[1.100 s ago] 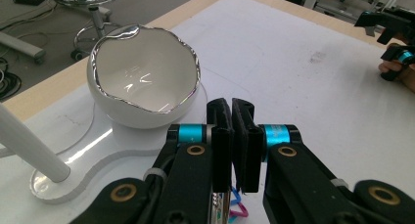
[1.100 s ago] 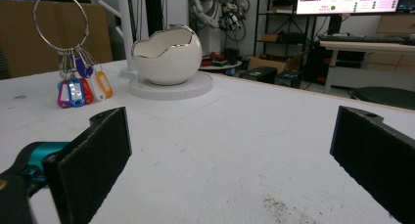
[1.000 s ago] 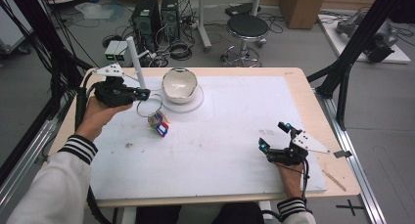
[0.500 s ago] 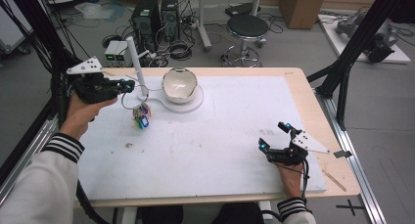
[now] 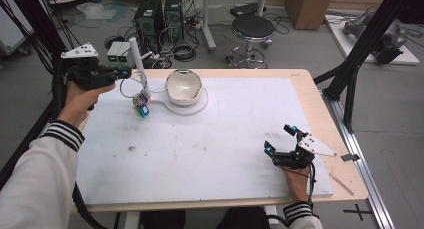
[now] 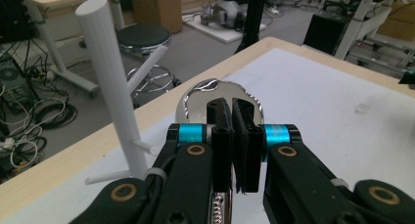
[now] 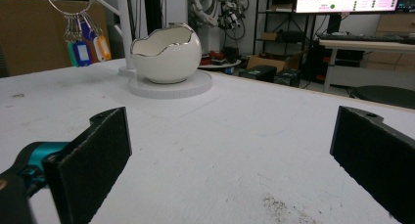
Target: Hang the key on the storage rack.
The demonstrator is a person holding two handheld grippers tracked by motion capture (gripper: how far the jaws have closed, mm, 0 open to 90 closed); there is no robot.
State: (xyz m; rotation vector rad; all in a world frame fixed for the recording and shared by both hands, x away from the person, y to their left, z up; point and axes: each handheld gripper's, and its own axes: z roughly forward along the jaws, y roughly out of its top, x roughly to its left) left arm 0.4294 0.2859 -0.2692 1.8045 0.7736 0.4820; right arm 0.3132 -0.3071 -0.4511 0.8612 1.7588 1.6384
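Observation:
A metal key ring (image 5: 131,87) with several coloured tags (image 5: 141,108) hangs in the air from my left gripper (image 5: 124,72), which is shut on it above the table's far left corner. The ring is just left of the white peg stand (image 5: 136,58). In the left gripper view the jaws (image 6: 231,104) press together, with the stand's post (image 6: 105,87) close on their left. In the right gripper view the ring and tags (image 7: 80,35) dangle beside the post (image 7: 125,28). My right gripper (image 5: 279,138) rests open on the mat at the near right, nothing between its pads (image 7: 98,155).
A white egg-shaped bowl (image 5: 183,86) sits on a round white base (image 5: 200,105) right of the stand; it is also in the right gripper view (image 7: 166,53). A white mat (image 5: 225,139) covers the wooden table. Beyond the far edge stand a stool (image 5: 252,26) and computer towers (image 5: 155,16).
My left gripper has carried the key ring left, up and toward the far edge, from in front of the bowl to beside the peg stand. The right gripper has stayed still.

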